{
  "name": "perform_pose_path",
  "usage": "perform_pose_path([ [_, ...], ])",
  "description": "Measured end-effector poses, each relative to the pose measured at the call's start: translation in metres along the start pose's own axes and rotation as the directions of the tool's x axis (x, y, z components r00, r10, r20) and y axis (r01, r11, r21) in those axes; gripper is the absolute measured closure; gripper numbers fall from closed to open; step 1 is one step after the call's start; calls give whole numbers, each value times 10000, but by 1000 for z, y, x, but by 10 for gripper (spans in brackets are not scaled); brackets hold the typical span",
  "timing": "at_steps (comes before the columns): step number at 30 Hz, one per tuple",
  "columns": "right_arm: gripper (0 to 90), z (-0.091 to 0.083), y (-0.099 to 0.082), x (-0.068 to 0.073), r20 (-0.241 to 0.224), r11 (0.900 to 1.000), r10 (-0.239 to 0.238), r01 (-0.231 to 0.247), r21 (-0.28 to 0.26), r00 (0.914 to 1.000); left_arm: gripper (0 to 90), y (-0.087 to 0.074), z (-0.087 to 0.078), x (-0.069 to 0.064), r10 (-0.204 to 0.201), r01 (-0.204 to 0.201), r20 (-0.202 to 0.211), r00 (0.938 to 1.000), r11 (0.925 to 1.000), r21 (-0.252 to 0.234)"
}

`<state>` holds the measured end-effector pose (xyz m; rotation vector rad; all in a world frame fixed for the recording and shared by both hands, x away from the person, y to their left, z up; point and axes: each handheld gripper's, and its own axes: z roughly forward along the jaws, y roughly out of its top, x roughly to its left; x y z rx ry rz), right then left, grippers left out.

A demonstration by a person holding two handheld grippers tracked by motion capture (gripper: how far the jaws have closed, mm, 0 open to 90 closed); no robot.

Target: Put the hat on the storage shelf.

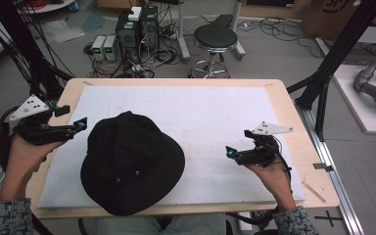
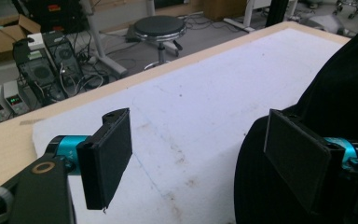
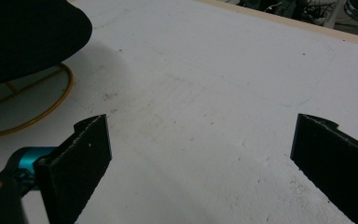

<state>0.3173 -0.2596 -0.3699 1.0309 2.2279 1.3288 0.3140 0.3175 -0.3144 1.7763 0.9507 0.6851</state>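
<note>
White foam board (image 1: 215, 112) covers the wooden table, the black brimmed fabric hat (image 1: 129, 161) sitting near-left on a thin gold wire stand (image 3: 51, 109), flanked by wide-open left gripper (image 1: 81, 125) and right gripper (image 1: 231, 152), whose careless nudge could topple it.

The black wide-brimmed fabric hat (image 1: 132, 164) covers a good chunk of the white foam sheet (image 1: 200, 117) at lower left of the high view, so what's under it can't be seen there. In the right gripper view, upper left, the hat gets cropped by the frame edges, and a thin gold wire ring (image 3: 51, 109) pokes out from under the brim with the rest of it hidden. In the left gripper view the hat runs off the right edge, and the left tool (image 2: 200, 158) has its right pad overlapping it. The right tool (image 3: 200, 163) has its right pad cut by the lower right corner.
</note>
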Motion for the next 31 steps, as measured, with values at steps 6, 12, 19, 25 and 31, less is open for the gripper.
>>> perform_pose_path([
  [6, 47, 2, 1, 1, 26, 10000, -81, 81, 17, 10000, 237, -6, 4, 0, 112, -106, -163, 9998, 9993, 347],
  [12, 47, 4, 2, 2, 7, 9999, -125, 125, 92, 9999, 237, -6, 2, 1, 134, -126, -215, 9997, 9993, 356],
  [19, 47, 3, 2, 2, 9, 9999, -88, 88, 71, 10000, 237, -6, 3, -1, 169, -162, -197, 9997, 9991, 384],
  [25, 47, 4, 2, 3, -15, 9999, -120, 120, 93, 9999, 238, -6, 3, 0, 173, -165, -201, 9996, 9991, 385],
  [31, 47, 3, 1, 2, -17, 9999, -76, 76, 99, 10000, 238, -6, 6, 0, 143, -135, -197, 9997, 9991, 402],
])
